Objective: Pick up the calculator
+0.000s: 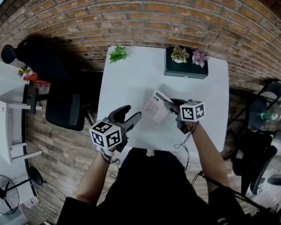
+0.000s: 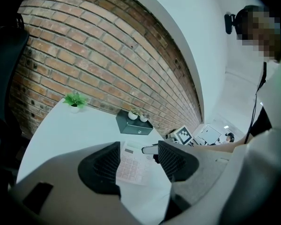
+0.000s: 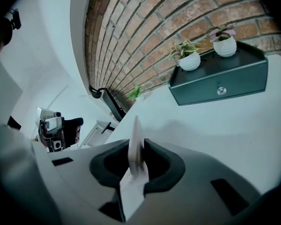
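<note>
The flat white rectangular calculator [image 1: 157, 106] is gripped edge-on by the closed fingers [image 3: 161, 161] of the right gripper [image 1: 172, 108], tilted above the white surface [image 1: 131, 74] with its long axis running leftward from them, while the left gripper [image 1: 132, 114] is open and empty near its left.

Black top [image 1: 154, 182] on the person, a grey left gripper [image 1: 130, 114] and a grey right gripper [image 1: 167, 104], each with black ribbed pads [image 2: 105, 165] and a white cube [image 1: 106, 135] of black square markers, and a thin cable [image 1: 181, 146] beside the right one.
</note>
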`<state>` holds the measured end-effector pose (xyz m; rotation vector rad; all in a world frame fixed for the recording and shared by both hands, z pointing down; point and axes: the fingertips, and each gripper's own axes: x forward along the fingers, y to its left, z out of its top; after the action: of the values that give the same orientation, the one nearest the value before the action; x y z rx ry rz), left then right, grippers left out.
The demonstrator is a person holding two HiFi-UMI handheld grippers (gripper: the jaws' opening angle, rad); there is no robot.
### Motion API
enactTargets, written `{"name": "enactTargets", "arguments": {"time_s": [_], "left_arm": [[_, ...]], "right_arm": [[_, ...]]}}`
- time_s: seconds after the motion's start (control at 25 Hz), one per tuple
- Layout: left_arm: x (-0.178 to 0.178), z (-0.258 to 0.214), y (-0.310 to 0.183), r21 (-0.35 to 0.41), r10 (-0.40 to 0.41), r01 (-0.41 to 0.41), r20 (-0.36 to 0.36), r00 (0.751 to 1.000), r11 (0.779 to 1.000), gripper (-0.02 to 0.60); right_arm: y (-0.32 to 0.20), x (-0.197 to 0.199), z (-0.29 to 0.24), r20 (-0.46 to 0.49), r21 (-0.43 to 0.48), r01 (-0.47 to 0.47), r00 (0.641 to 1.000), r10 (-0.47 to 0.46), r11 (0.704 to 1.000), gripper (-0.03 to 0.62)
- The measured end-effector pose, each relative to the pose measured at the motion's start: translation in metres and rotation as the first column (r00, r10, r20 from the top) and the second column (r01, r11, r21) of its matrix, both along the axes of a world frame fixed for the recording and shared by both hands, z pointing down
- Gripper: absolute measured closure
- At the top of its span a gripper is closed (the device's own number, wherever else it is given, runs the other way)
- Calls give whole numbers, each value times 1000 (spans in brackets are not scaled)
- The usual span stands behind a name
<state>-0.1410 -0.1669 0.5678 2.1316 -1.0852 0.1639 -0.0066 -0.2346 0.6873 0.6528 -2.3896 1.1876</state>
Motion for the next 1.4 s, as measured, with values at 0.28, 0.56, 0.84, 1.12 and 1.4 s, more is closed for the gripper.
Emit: {"name": "enactTargets", "arguments": {"time_s": [0.28, 0.56, 0.84, 1.12, 1.4], "left_arm": [[8, -5, 7, 4, 20, -20, -3, 1000, 1000, 331], [13, -16, 10, 24, 36, -36, -4, 999, 999, 331], [15, -26, 5, 58, 22, -24, 27, 999, 998, 336], [19, -41, -3, 93, 24, -26, 26, 999, 995, 341], [14, -62, -12, 138, 15, -16, 15, 1000, 990, 341]], "right_arm": [[9, 15, -18, 56, -31, -73, 996, 74, 997, 520], [15, 28, -44, 118, -48, -151, 981, 156, 987, 520], [15, 30, -77, 190, -31, -204, 960, 206, 978, 520], [16, 26, -124, 269, 37, -223, 941, 205, 974, 520], [15, 35, -168, 280, 95, -293, 925, 257, 951, 520]]}}
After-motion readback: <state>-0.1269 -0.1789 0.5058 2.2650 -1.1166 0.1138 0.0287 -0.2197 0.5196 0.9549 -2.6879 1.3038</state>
